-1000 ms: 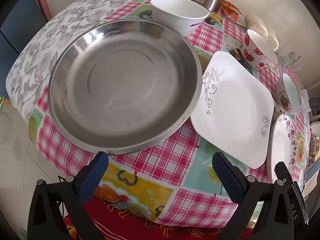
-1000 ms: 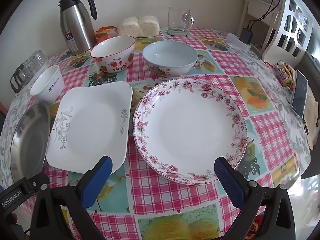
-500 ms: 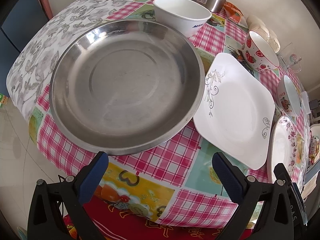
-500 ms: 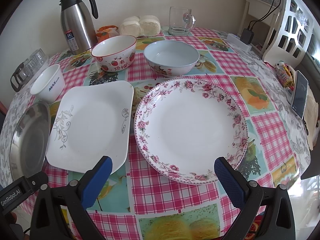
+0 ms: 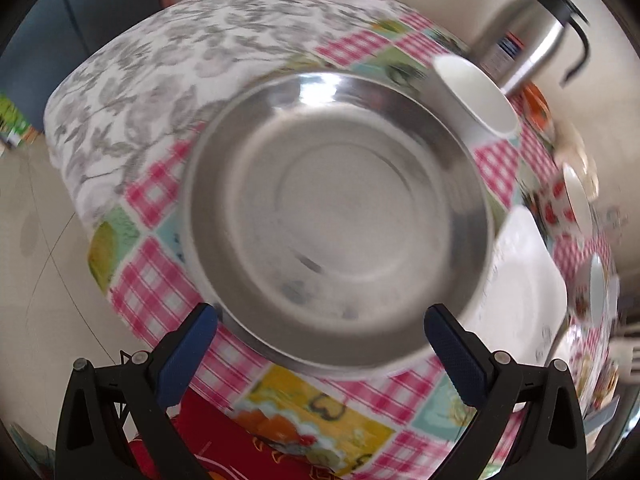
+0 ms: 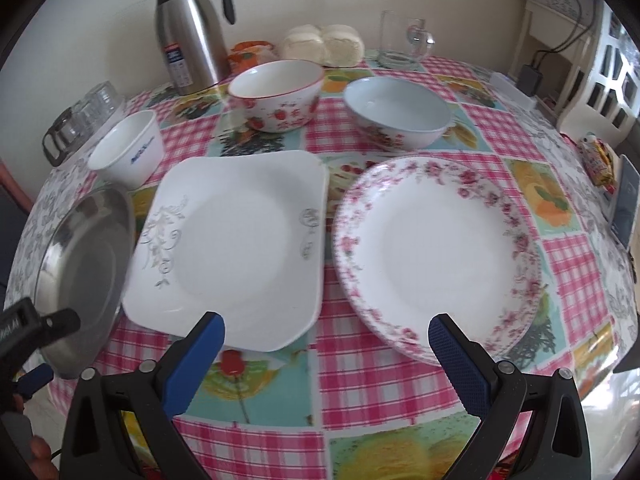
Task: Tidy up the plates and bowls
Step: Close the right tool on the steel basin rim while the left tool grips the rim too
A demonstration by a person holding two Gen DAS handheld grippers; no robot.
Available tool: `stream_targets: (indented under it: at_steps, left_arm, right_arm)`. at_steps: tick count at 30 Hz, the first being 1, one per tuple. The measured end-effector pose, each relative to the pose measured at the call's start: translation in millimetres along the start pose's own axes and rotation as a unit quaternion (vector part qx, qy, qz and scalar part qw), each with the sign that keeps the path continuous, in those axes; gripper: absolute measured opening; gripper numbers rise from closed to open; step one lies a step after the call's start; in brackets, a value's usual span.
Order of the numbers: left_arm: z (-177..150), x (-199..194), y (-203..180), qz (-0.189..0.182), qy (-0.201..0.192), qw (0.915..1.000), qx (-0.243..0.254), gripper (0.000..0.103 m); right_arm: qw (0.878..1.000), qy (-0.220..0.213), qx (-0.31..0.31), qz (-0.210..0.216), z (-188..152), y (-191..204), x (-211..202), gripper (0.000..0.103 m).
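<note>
A round steel plate (image 5: 336, 216) lies at the table's left edge; my left gripper (image 5: 320, 332) is open, its blue pads either side of the plate's near rim, empty. The steel plate also shows in the right wrist view (image 6: 80, 268). A square white plate (image 6: 236, 248) lies beside it, then a round floral plate (image 6: 436, 252). Behind stand a small white bowl (image 6: 128, 148), a strawberry bowl (image 6: 276, 94) and a pale blue floral bowl (image 6: 396, 112). My right gripper (image 6: 326, 344) is open and empty, above the cloth between the white and floral plates.
A steel thermos jug (image 6: 188, 28), a glass mug (image 6: 400, 42), buns (image 6: 322, 44) and a rack of glasses (image 6: 80, 116) stand along the back of the table (image 6: 360, 380). A phone (image 6: 624, 200) and a snack packet (image 6: 598, 160) lie at the right edge.
My left gripper has moved forward and swung left, so the steel plate's near rim now sits between its pads. My right gripper has shifted left and closer to the plates.
</note>
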State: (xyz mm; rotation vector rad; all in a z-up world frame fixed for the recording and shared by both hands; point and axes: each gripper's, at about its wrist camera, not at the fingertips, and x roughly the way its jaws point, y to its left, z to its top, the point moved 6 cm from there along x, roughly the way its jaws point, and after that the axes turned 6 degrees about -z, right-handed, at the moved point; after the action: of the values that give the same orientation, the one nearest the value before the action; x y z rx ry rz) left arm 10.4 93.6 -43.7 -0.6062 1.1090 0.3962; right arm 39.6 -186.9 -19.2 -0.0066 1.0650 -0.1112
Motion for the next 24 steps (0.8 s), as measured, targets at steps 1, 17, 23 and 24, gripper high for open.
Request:
stream_targets:
  at_steps: [1, 17, 23, 24]
  left_arm:
    - [4, -4, 7, 0.002, -0.016, 0.9999, -0.006, 0.103]
    - [39, -1, 63, -0.050, -0.029, 0.9925, -0.108, 0.103]
    - [48, 7, 65, -0.008, -0.031, 0.9962, -0.081, 0.103]
    - [49, 8, 66, -0.003, -0.033, 0.9963, -0.079, 0.103]
  right_arm:
    - [1.000, -0.003, -0.005, 0.005, 0, 6, -1, 0.103]
    - [0.993, -0.044, -0.018, 0.106, 13, 70, -5, 0.103]
    - [0.989, -0.045, -0.023, 0.136, 13, 92, 3, 0.102]
    - [0.989, -0.044, -0.021, 0.142, 13, 95, 4, 0.101]
